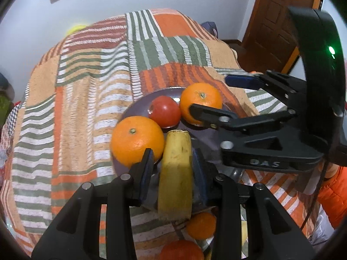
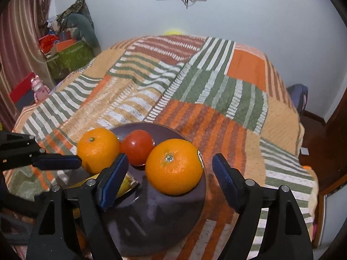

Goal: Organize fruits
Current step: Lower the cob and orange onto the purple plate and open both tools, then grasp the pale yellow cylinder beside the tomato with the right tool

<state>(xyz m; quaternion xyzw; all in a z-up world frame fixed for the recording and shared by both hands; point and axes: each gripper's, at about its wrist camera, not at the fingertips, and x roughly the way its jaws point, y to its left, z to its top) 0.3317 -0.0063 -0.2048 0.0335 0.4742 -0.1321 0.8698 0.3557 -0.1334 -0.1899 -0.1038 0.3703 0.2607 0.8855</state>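
Left wrist view: a banana (image 1: pixel 175 173) is seen between the narrowed jaws of the left gripper (image 1: pixel 173 169), its tip over the purple plate (image 1: pixel 138 106).
Grip contact: cannot be told.
Right gripper (image 2: pixel 171 169): jaws are spread wide around an orange (image 2: pixel 173 166).
Plate contents: a second orange (image 2: pixel 97 149) and a tomato (image 2: pixel 137 146).
Surface: striped blanket (image 2: pixel 195 82).
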